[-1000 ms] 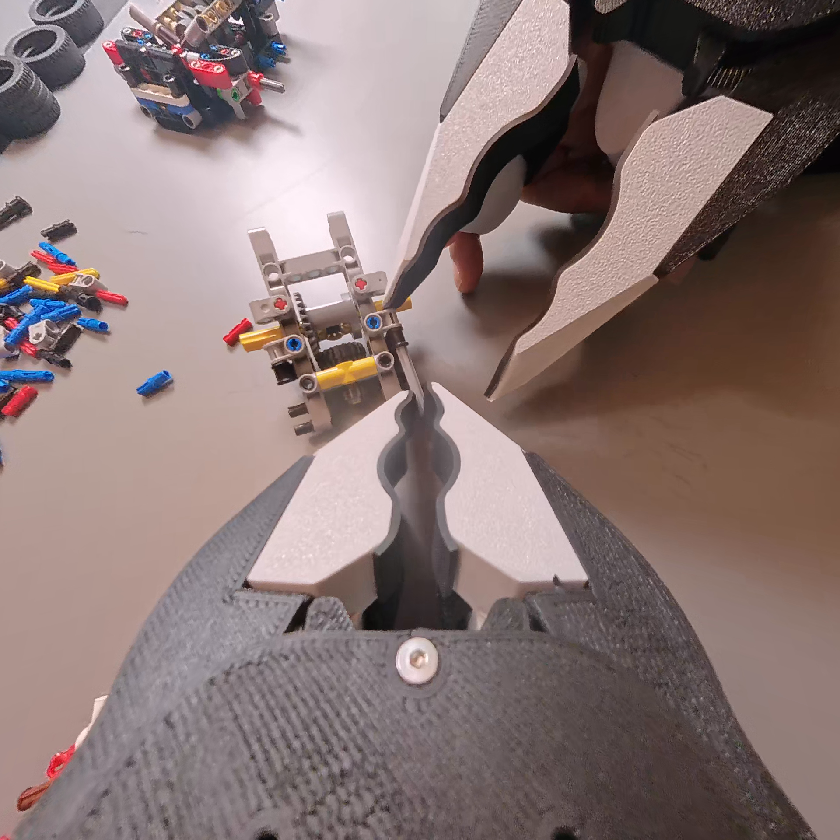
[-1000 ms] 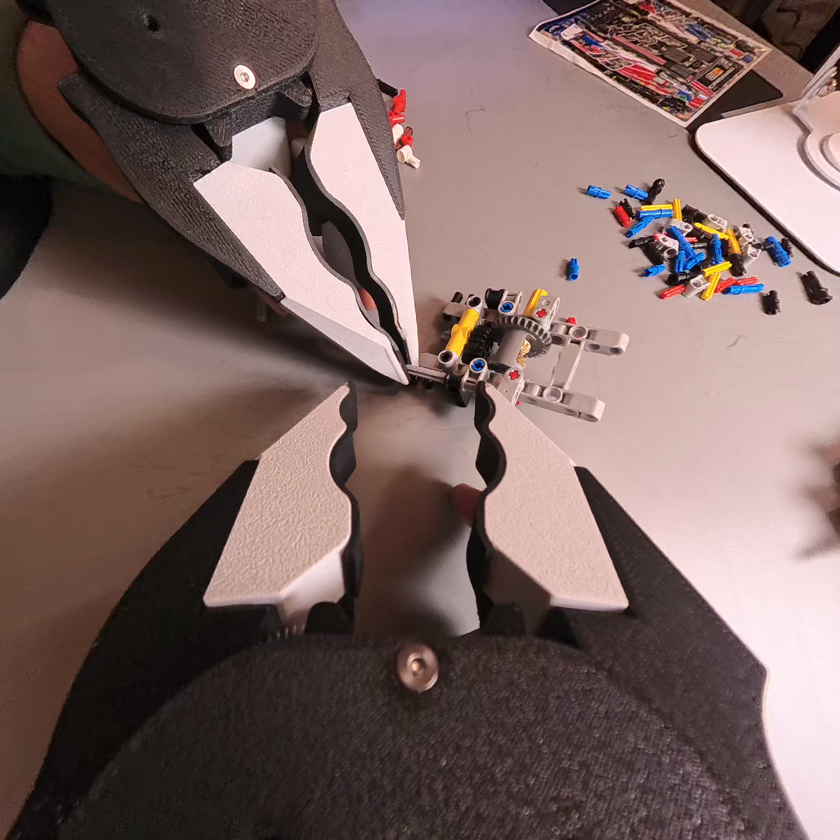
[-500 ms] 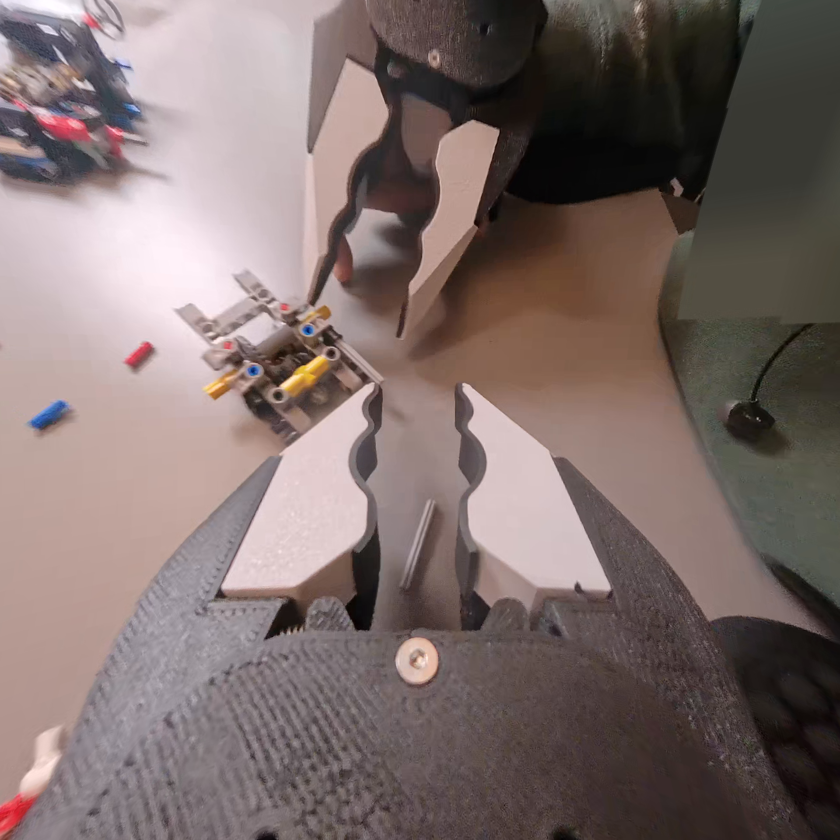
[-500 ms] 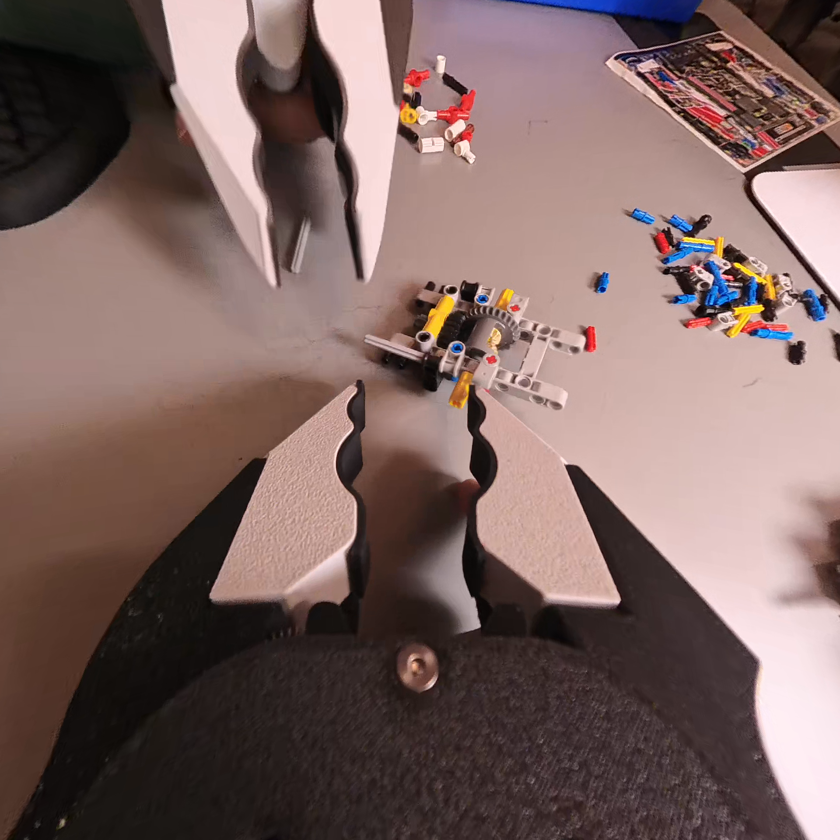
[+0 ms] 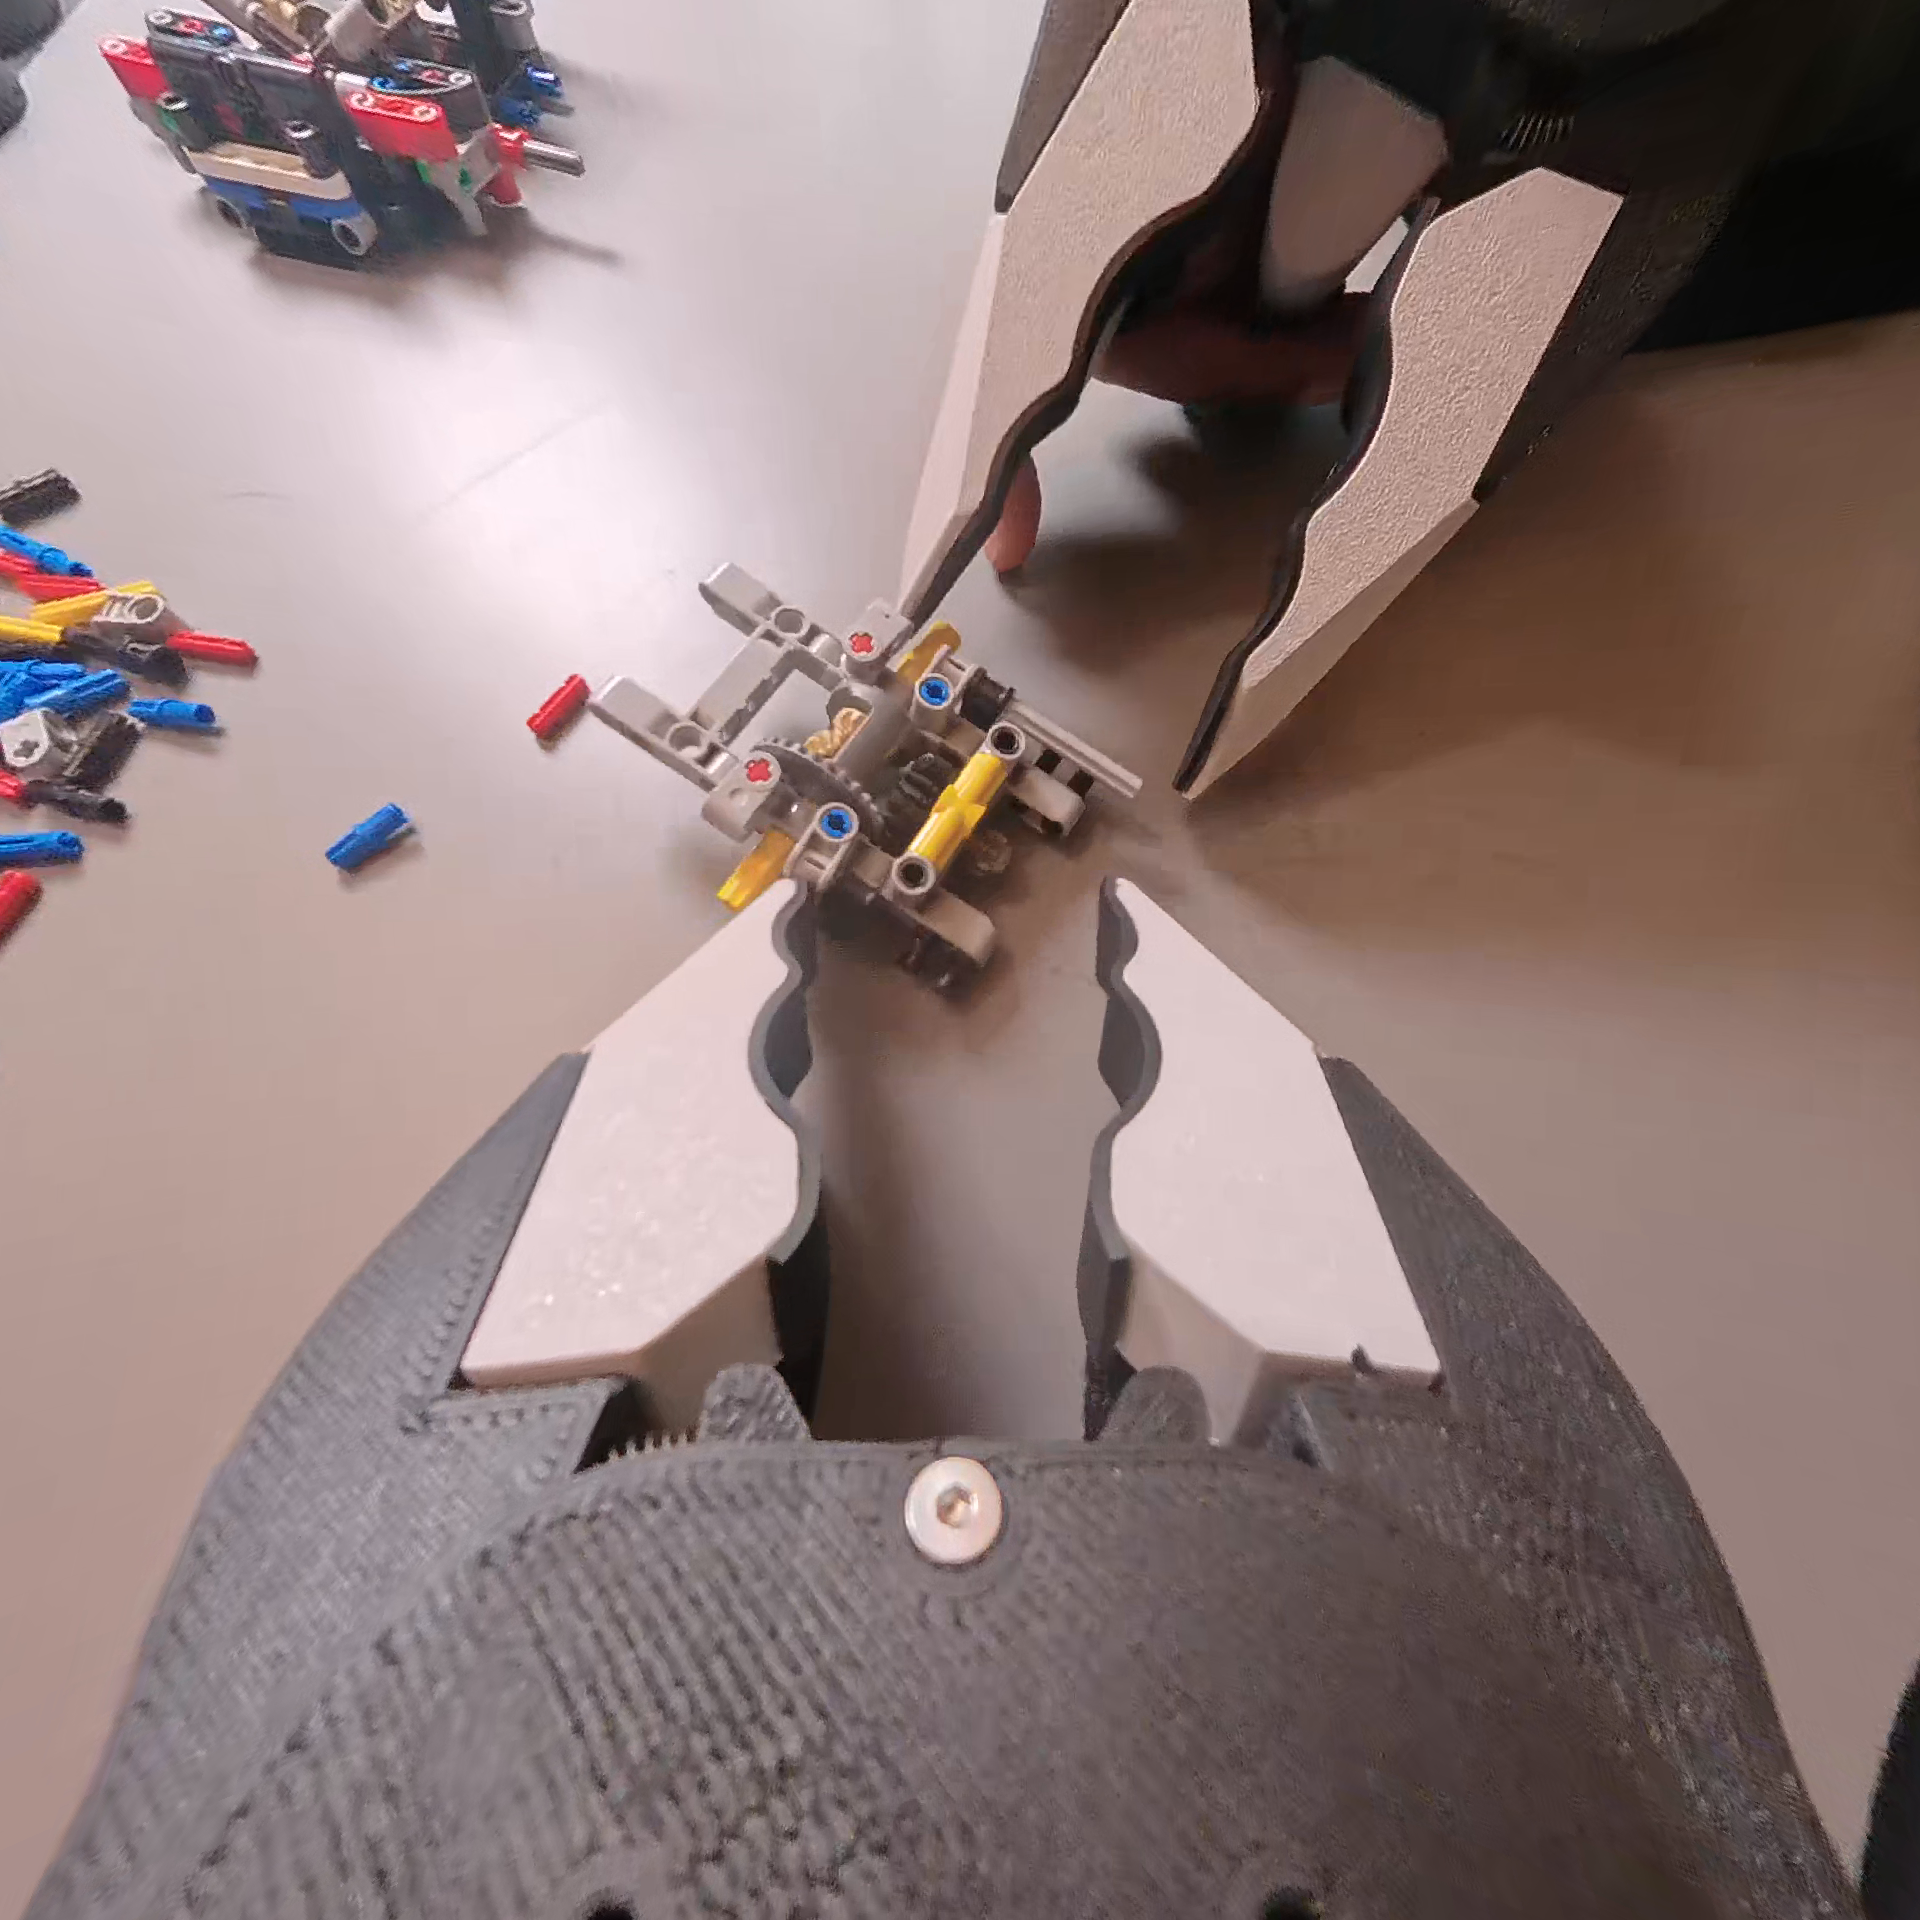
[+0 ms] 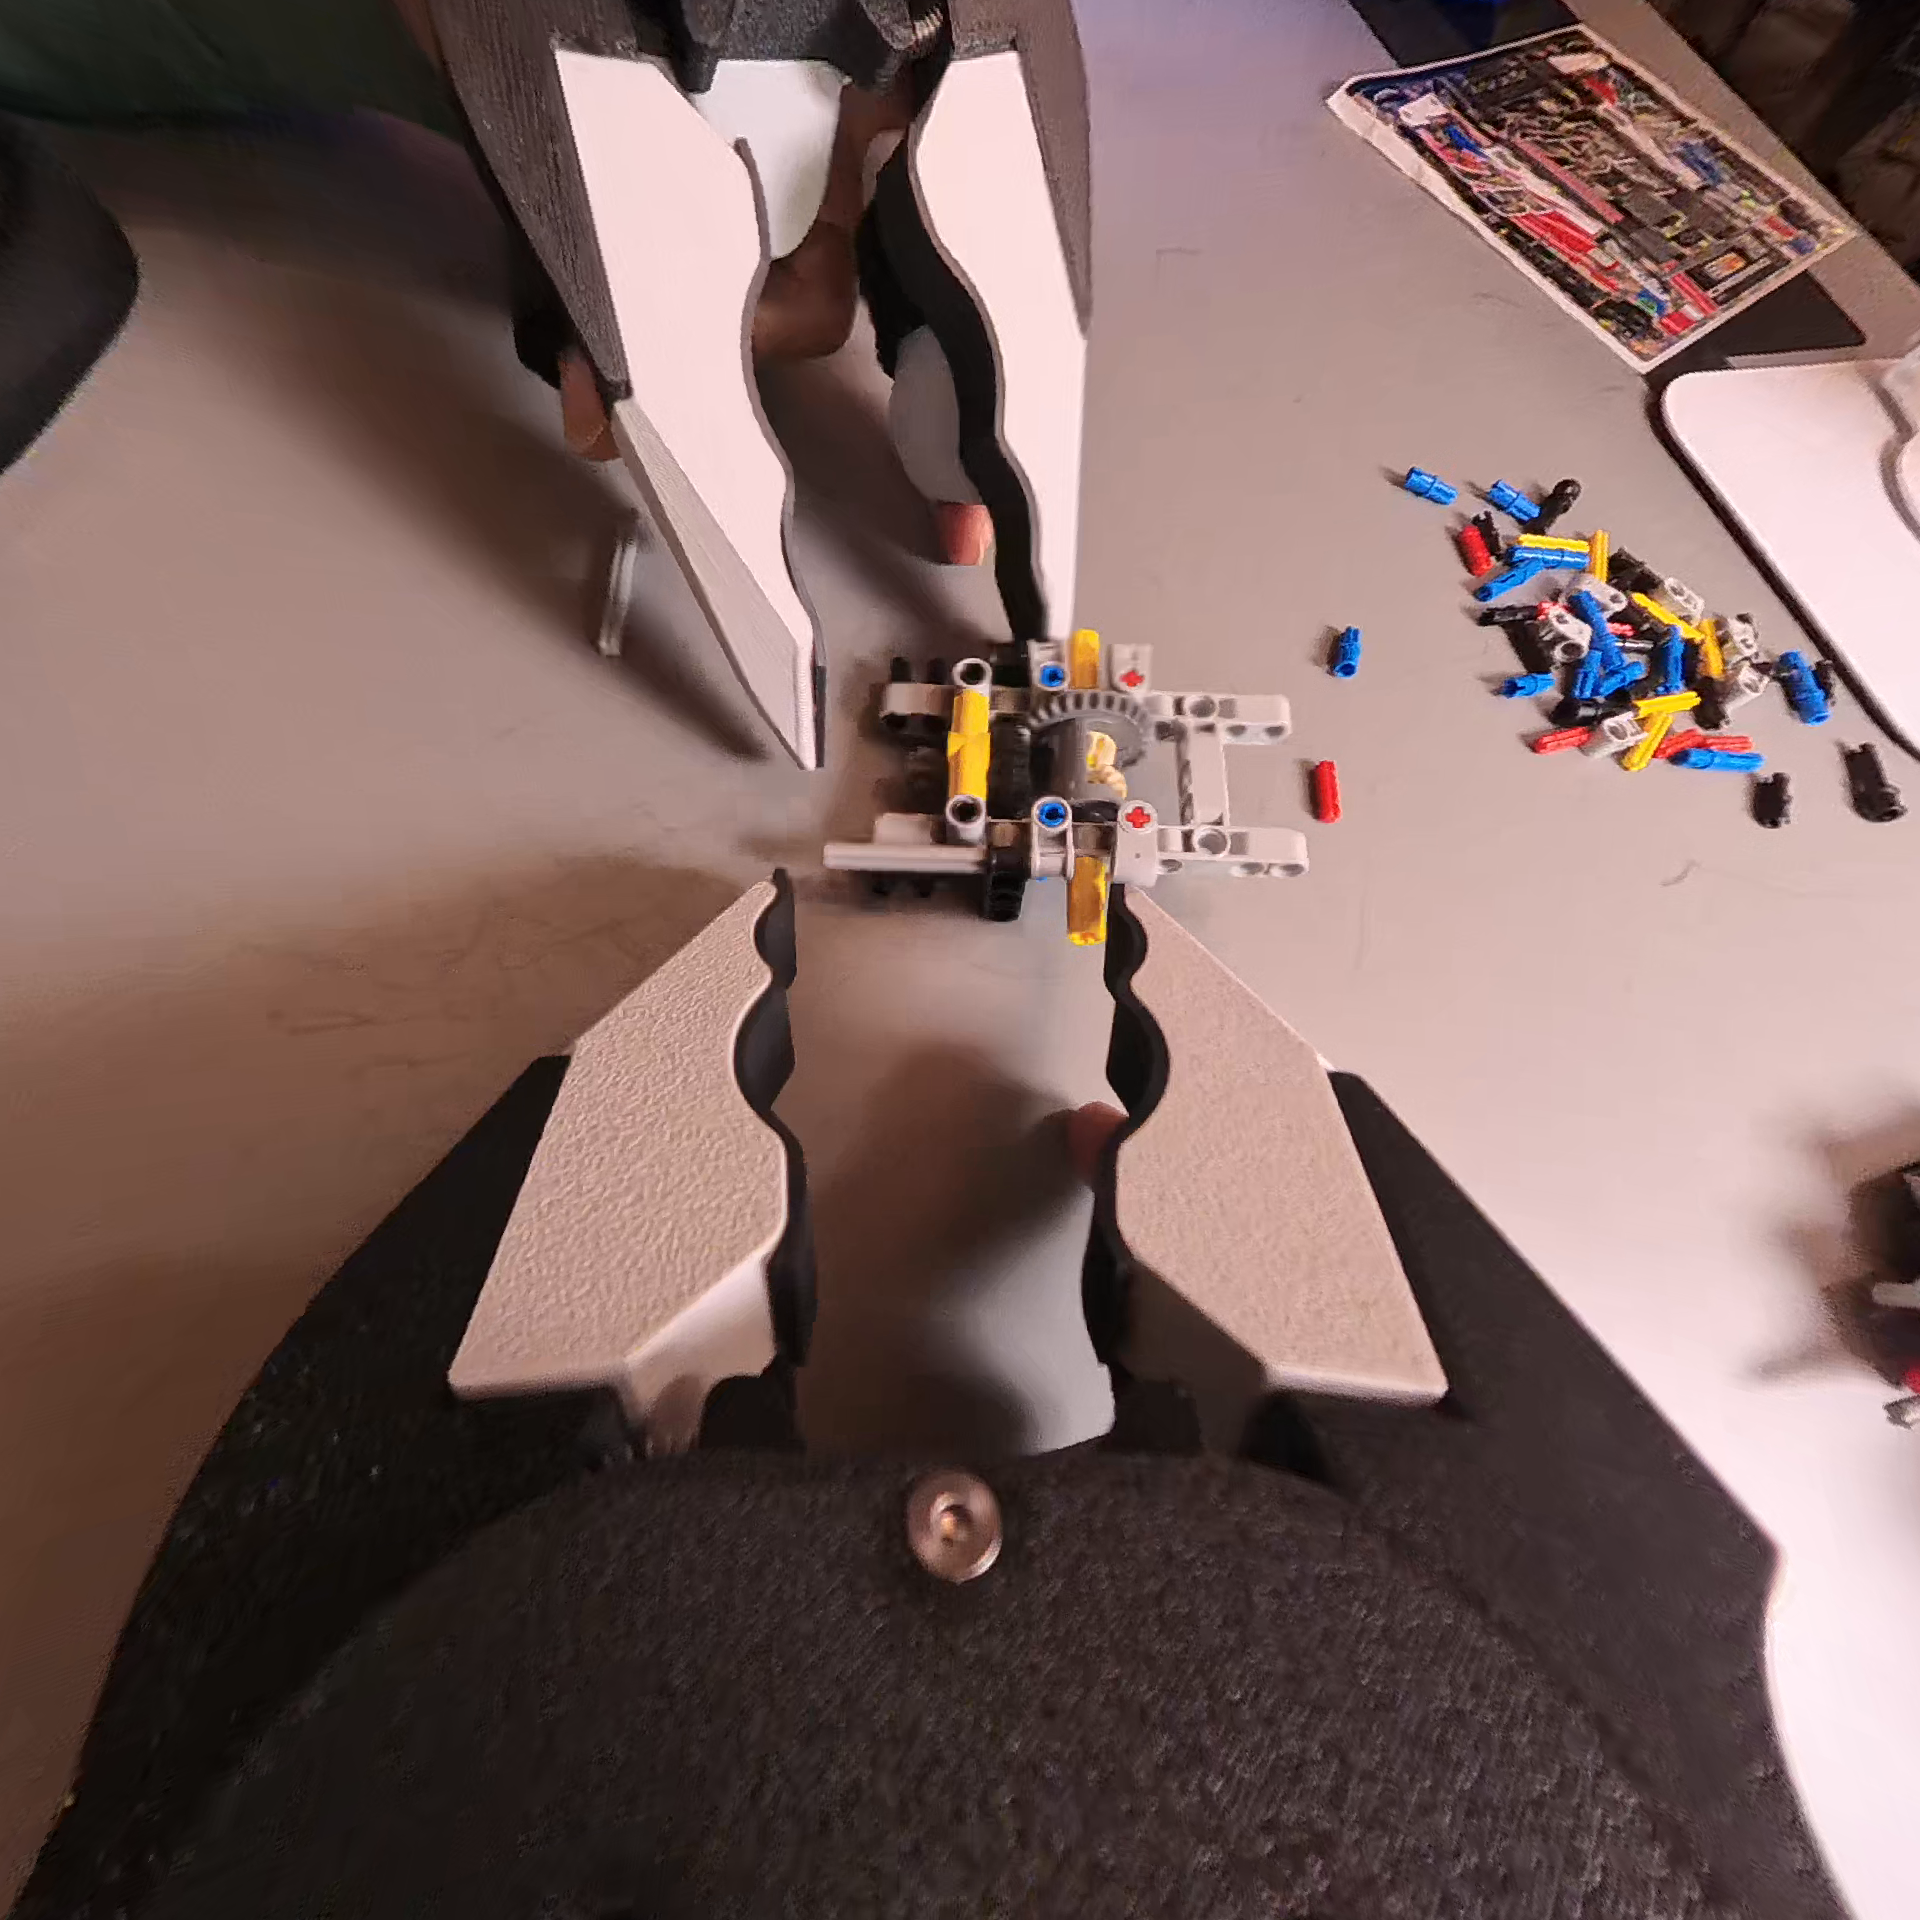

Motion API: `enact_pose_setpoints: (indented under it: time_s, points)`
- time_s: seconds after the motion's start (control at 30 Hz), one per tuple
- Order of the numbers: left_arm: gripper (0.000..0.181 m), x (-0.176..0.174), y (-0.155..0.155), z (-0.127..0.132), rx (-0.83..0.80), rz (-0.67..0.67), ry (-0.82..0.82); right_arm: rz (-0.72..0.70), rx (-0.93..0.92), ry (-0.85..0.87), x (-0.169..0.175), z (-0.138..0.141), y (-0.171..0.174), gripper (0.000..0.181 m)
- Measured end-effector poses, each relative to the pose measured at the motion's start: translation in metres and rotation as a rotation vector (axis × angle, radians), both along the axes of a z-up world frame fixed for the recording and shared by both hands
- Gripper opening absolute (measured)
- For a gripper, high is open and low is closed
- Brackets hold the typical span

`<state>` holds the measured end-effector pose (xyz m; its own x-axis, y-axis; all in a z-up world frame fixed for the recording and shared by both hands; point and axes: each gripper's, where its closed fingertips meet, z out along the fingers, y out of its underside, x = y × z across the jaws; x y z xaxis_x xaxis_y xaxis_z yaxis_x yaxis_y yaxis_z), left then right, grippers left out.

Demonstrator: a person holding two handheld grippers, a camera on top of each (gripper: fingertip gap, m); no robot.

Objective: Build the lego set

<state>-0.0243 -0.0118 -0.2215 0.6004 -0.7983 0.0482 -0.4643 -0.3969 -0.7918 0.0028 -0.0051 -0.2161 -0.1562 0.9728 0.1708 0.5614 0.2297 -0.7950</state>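
A small grey gear assembly (image 5: 873,769) with yellow axles and a dark gear lies flat on the table; it also shows in the right wrist view (image 6: 1070,769). My left gripper (image 5: 951,904) is open and empty, its left fingertip at the assembly's near edge. My right gripper (image 6: 948,894) is open and empty, its right fingertip beside a protruding yellow axle (image 6: 1086,904). Each gripper faces the other across the assembly: the right gripper (image 5: 1044,701) touches its far corner, and the left gripper (image 6: 920,696) straddles its far end. A loose grey axle (image 6: 618,597), blurred, lies behind the left gripper.
A pile of small blue, red, yellow and black pins (image 5: 62,665) (image 6: 1631,665) lies to one side. A single red pin (image 5: 558,707) and blue pin (image 5: 369,836) lie near the assembly. A larger build (image 5: 332,114) stands farther off. An instruction booklet (image 6: 1590,177) and a white tray (image 6: 1787,488) lie beyond. Less than 4 cm separates the two grippers' tips. Between my left fingertips and the loose grey axle (image 6: 618,597) there is roughly 6 centimeters.
My left gripper was shut on a grey axle at the assembly, then opened, let the axle drop and came back open to the assembly. The assembly has turned on the table. The right gripper stayed open.
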Motion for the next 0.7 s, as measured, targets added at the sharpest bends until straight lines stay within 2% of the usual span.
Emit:
enact_pose_setpoints:
  time_s: [0.1,0.23,0.33,0.43,0.57,0.6,0.7]
  points:
    - [0.04,-0.003,0.001,0.001,-0.004,0.048,-0.008,0.02,-0.005,0.004,0.001,0.004,-0.003,0.056]
    - [0.043,-0.007,-0.007,0.003,-0.009,0.023,-0.013,0.046,-0.006,-0.005,0.008,0.007,-0.006,0.054]
    - [0.055,-0.018,-0.003,0.011,0.039,0.015,-0.009,0.066,-0.023,0.023,0.005,0.012,-0.012,0.055]
    - [0.074,-0.025,0.008,0.017,0.091,-0.012,0.021,0.083,0.005,0.012,-0.001,0.008,-0.011,0.059]
    - [0.096,-0.01,0.011,-0.001,0.047,-0.099,0.049,0.091,0.003,-0.016,-0.006,0.001,-0.011,0.059]
    - [0.094,-0.006,0.01,-0.005,0.043,-0.112,0.069,0.09,0.005,-0.011,-0.007,0.001,-0.011,0.059]
    - [0.073,0.0,0.008,-0.003,0.074,-0.124,0.077,0.085,0.005,0.005,-0.008,0.001,-0.008,0.051]
